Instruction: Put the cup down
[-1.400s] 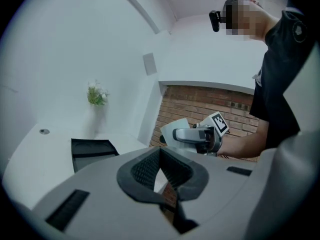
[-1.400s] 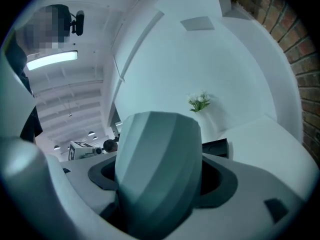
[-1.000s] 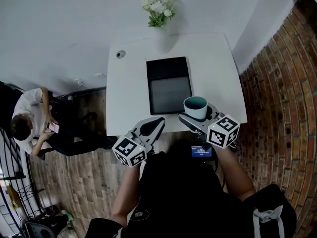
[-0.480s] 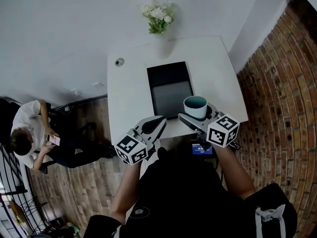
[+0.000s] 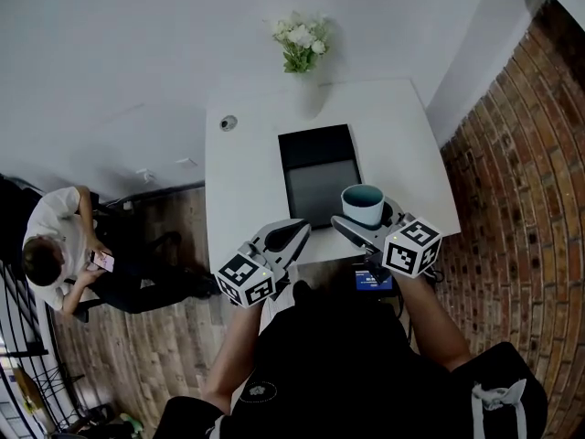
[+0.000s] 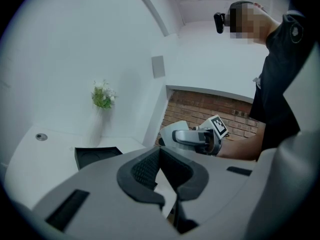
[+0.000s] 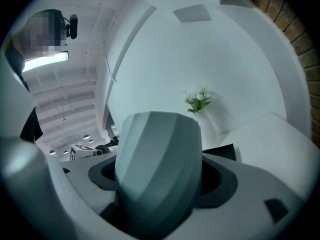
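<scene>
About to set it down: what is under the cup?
The cup, held by the right gripper, is over the near edge of the white table, right of the black tray. The spot directly beneath is covered by cup and jaws.

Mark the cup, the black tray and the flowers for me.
cup (image 5: 363,215): head view, on its pale outer wall.
black tray (image 5: 319,190): head view, on its bare grey floor.
flowers (image 5: 300,37): head view, on the white blooms.
</scene>
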A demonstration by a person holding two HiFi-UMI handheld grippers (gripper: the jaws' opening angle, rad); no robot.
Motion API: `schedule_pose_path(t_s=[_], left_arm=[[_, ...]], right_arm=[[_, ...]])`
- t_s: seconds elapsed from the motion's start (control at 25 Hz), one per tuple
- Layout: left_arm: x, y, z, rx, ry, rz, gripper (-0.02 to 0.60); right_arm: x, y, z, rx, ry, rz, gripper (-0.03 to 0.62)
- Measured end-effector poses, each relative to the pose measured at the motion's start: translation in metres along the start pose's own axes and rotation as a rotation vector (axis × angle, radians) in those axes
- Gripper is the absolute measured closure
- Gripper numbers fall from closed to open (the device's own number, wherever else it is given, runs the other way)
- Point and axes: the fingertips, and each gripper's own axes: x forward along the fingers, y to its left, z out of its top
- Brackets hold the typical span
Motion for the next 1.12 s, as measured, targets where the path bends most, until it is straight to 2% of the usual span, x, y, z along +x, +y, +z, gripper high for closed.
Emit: schedule_pose_path(t_s=[0.2, 0.76, 1.12], left_arm=[[-0.002, 0.006, 0.002, 0.012, 0.005, 0.023, 0.575], [-0.001, 0.008, 0.001, 0.009, 0.016, 0.023, 0.575], [-0.001, 0.012, 0.000, 0.037, 0.061, 0.050, 0.575]], right_arm=[[0.005, 0.000, 0.004, -0.005, -0.008, 0.011, 0.189], [0.007, -0.004, 0.005, 0.009, -0.009, 0.013, 0.189], [0.044, -0.031, -0.021, 0.021, 0.071, 0.037, 0.189]])
